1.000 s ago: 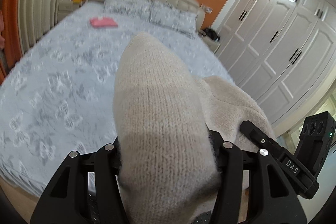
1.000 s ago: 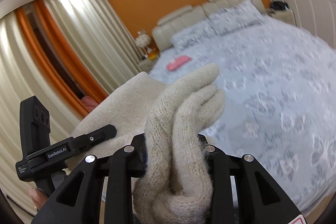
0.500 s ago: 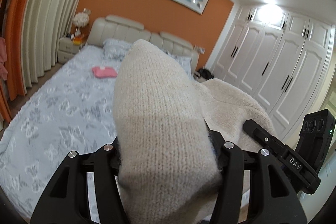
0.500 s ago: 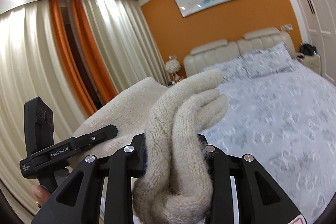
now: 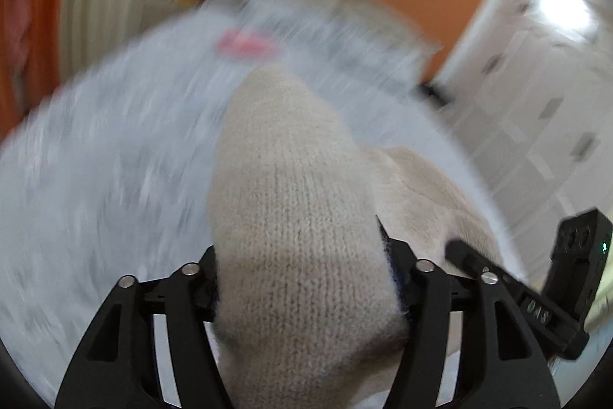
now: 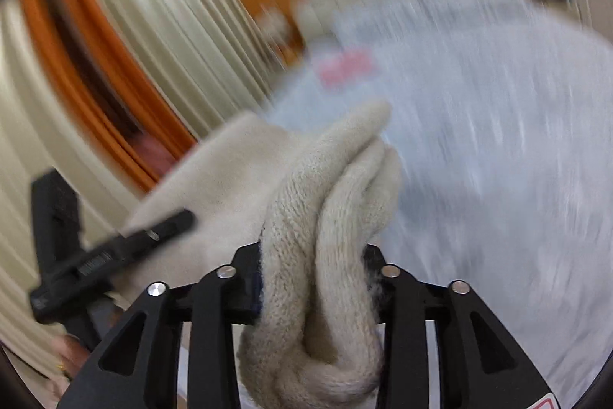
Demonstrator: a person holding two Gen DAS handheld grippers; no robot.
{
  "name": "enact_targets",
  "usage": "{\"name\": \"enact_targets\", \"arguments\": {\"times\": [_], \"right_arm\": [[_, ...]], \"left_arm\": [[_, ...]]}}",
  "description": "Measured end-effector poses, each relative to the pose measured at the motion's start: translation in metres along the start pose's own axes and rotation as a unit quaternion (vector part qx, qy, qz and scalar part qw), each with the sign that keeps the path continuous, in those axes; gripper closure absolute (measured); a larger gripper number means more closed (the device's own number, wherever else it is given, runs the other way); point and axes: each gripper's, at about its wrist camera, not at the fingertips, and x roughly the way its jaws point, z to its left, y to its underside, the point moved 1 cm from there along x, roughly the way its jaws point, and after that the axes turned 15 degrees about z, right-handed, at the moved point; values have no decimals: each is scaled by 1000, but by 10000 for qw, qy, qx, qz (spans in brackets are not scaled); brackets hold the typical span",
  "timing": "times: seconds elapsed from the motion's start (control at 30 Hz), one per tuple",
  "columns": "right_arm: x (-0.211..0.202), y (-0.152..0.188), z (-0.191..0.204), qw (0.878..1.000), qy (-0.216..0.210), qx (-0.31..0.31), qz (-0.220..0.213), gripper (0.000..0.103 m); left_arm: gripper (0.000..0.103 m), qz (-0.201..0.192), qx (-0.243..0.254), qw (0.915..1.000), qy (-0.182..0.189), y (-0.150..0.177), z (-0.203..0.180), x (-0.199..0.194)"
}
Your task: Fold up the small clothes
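A cream knitted garment (image 5: 295, 217) is held between both grippers above the bed. My left gripper (image 5: 306, 278) is shut on one bunched part of it, which bulges up over the fingers. My right gripper (image 6: 318, 275) is shut on another bunched, folded part (image 6: 329, 202). The cloth stretches between the two; each gripper shows in the other's view, the right one in the left wrist view (image 5: 536, 298) and the left one in the right wrist view (image 6: 95, 255). The fingertips are hidden by the knit.
A bed with a pale blue patterned cover (image 5: 95, 179) fills the ground below, also in the right wrist view (image 6: 498, 160). A folded pink item (image 5: 245, 45) lies near the pillows. Cream and orange curtains (image 6: 115, 64) hang at the left, white wardrobes (image 5: 536, 102) at the right. The background is motion-blurred.
Both grippers have swung down toward the bed with the garment still clamped; the view tilted from the wall back to the bedcover, now blurred.
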Motion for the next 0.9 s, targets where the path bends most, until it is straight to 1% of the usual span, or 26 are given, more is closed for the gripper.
{"name": "enact_targets", "arguments": {"times": [0.03, 0.07, 0.1, 0.13, 0.17, 0.2, 0.23, 0.27, 0.33, 0.37, 0.4, 0.43, 0.5, 0.53, 0.57, 0.6, 0.63, 0.67, 0.7, 0.73, 0.77, 0.83, 0.87, 0.9], "right_arm": [[31, 11, -19, 9987, 204, 134, 451, 68], [66, 28, -43, 9922, 327, 456, 1113, 68], [73, 37, -52, 9899, 241, 603, 1261, 68], [73, 45, -56, 9909, 142, 654, 1167, 68], [63, 50, -53, 9948, 150, 474, 894, 67], [57, 50, -47, 9961, 296, 300, 776, 66], [52, 49, -40, 9964, 451, 149, 703, 66], [48, 47, -32, 9964, 590, 12, 610, 65], [42, 43, -22, 9960, 746, -88, 479, 53], [43, 42, -20, 9950, 890, -161, 419, 44], [47, 41, -20, 9938, 1001, -221, 442, 42], [53, 42, -23, 9922, 1094, -220, 556, 42], [61, 31, -37, 9905, 1182, -4, 707, 42], [63, 34, -43, 9920, 1061, 92, 684, 42], [57, 33, -46, 9944, 853, 246, 581, 42], [55, 31, -48, 9954, 724, 323, 531, 42], [55, 25, -50, 9959, 597, 374, 569, 39], [57, 24, -52, 9957, 536, 393, 651, 37], [62, 22, -55, 9948, 471, 439, 794, 37], [67, 21, -58, 9934, 380, 524, 947, 37], [75, 21, -65, 9900, 81, 687, 1230, 37], [82, 28, -70, 9843, -395, 895, 1467, 35], [89, 32, -72, 9789, -721, 1019, 1620, 31], [92, 34, -72, 9772, -774, 1036, 1684, 30]], "left_arm": [[42, 311, -265, 9989, -214, 12, 16, 31], [42, 748, -568, 9942, -522, 26, 32, 63], [42, 988, -774, 9897, -682, 37, 42, 78], [40, 919, -892, 9894, -685, 45, 47, 79], [37, 631, -896, 9924, -552, 51, 48, 69], [36, 447, -891, 9935, -542, 53, 46, 60], [35, 305, -875, 9938, -609, 55, 42, 53], [35, 110, -846, 9934, -763, 56, 38, 45], [33, -171, -786, 9922, -953, 58, 33, 38], [30, -284, -736, 9914, -1047, 57, 32, 36], [30, -307, -702, 9904, -1150, 58, 30, 40], [29, -273, -701, 9896, -1224, 59, 30, 41], [23, -106, -800, 9849, -1531, 64, 39, 48], [17, -54, -898, 9824, -1636, 66, 44, 50], [16, 48, -1074, 9804, -1654, 71, 54, 51], [16, 109, -1196, 9797, -1602, 71, 59, 53], [15, 158, -1369, 9797, -1459, 74, 69, 53], [15, 191, -1581, 9811, -1102, 75, 79, 51], [16, 218, -1753, 9818, -698, 74, 88, 51], [16, 225, -1917, 9806, -330, 75, 95, 49], [13, 237, -2107, 9773, 33, 76, 102, 49], [12, 305, -2270, 9726, 406, 78, 110, 51], [12, 410, -2342, 9695, 593, 78, 113, 56], [12, 509, -2357, 9678, 720, 78, 113, 60]]}}
